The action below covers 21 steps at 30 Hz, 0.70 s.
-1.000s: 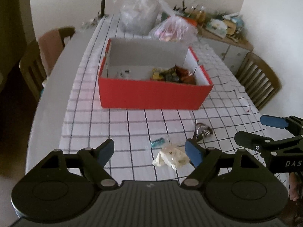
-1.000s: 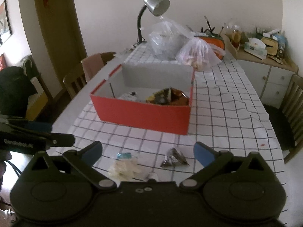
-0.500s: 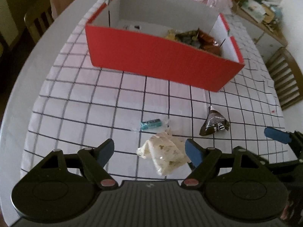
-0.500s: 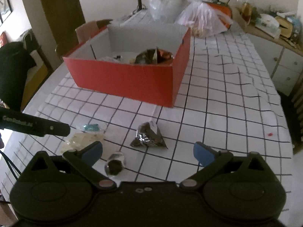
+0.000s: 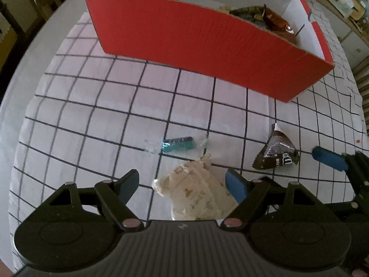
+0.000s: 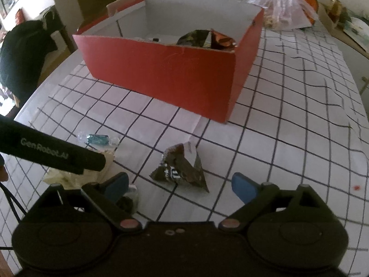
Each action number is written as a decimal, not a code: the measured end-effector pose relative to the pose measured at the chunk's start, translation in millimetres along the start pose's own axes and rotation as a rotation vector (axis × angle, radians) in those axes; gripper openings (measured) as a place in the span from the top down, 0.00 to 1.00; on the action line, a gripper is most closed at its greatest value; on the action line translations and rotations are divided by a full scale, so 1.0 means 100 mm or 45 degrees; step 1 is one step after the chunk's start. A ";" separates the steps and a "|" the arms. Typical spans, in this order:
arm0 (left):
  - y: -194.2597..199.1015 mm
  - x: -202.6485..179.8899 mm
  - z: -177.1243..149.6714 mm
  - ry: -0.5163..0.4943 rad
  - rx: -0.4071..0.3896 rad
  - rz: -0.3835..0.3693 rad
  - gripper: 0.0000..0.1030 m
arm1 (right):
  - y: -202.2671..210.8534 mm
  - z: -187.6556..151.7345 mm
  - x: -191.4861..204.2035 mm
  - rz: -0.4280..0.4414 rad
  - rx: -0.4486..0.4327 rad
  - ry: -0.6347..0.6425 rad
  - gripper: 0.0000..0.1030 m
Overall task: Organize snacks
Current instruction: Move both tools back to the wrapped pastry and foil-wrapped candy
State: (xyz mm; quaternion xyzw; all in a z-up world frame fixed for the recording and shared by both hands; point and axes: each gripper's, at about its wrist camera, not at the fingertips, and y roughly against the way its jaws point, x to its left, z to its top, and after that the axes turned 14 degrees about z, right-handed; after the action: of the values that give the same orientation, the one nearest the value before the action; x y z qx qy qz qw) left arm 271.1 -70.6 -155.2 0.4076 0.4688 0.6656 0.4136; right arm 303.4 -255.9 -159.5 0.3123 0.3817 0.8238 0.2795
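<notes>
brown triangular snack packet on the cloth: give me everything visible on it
The brown triangular packet is a crinkled, shiny foil-like pouch with white lettering and a pale torn-looking tip. It lies flat on the checked tablecloth, in front of the red box and apart from it. The right gripper is just short of it, jaws closing, pads not touching.

both wrist views look steeply down, close, sharing the red box.
</notes>
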 end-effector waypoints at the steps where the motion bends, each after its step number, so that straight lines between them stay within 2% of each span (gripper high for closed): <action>1: -0.02 0.00 -0.01 0.001 0.013 -0.001 0.21 | -0.03 0.01 -0.01 -0.002 0.008 0.008 0.10; 6: -0.08 0.03 -0.04 0.027 0.044 0.008 0.21 | -0.12 0.05 -0.03 0.021 0.031 0.043 0.13; 13: -0.12 0.13 -0.13 0.059 0.073 -0.005 0.21 | -0.20 0.05 0.08 0.062 0.053 0.175 0.13; 15: -0.11 0.15 -0.15 0.063 0.069 -0.017 0.25 | -0.20 0.05 0.10 0.079 0.056 0.193 0.15; 18: -0.08 0.17 -0.17 0.062 0.061 -0.039 0.37 | -0.18 0.05 0.12 0.104 0.054 0.217 0.15; 21: -0.07 0.21 -0.18 0.077 0.065 -0.055 0.50 | -0.17 0.04 0.11 0.108 0.062 0.236 0.21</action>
State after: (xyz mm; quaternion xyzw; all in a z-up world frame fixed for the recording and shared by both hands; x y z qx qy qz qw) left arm 248.3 -54.5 -162.9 0.3875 0.5067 0.6563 0.4029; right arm 303.1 -237.0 -167.7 0.2572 0.4123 0.8508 0.2002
